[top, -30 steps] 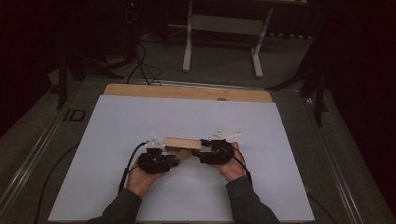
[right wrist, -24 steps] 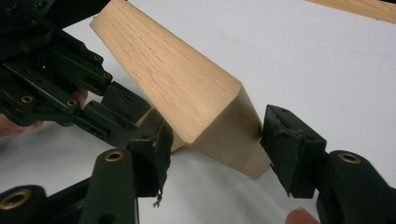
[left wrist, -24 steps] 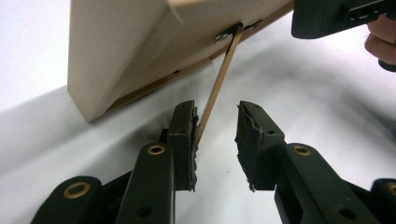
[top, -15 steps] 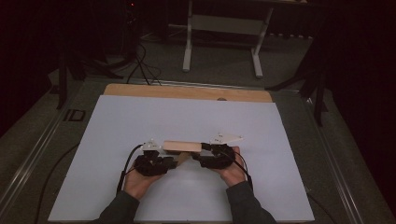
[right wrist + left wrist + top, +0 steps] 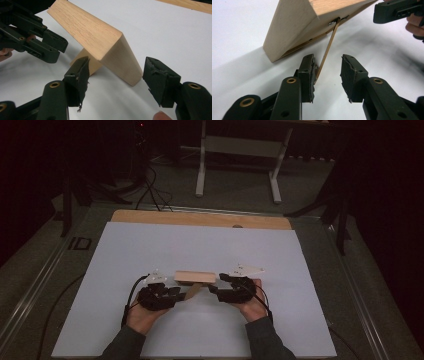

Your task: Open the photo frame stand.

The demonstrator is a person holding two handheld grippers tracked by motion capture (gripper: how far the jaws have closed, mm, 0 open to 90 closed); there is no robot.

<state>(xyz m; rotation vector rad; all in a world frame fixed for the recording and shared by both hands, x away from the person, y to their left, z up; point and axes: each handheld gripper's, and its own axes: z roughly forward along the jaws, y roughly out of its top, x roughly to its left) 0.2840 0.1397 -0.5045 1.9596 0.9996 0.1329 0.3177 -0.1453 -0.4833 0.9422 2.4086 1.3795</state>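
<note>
1. A wooden frame [image 5: 195,277] stands propped on its thin back stand [image 5: 327,50], low and centre in the high view, on a white sheet [image 5: 200,245] that covers a wooden table [image 5: 200,218]; dark floor and a grey desk frame [image 5: 239,150] lie beyond.
2. The left gripper [image 5: 176,292] sits just left of it, the right gripper [image 5: 216,289] just right.
3. The left gripper view shows the stand between that gripper's parted jaws, its foot against one pad [image 5: 309,72]. The jaws have just been opening.
4. The right gripper view shows the frame's end between widely parted jaws, neither pad pressing. They too have just been opening.

Both tongs — left [image 5: 186,292], right [image 5: 214,289] — just opening, tip to tip
</note>
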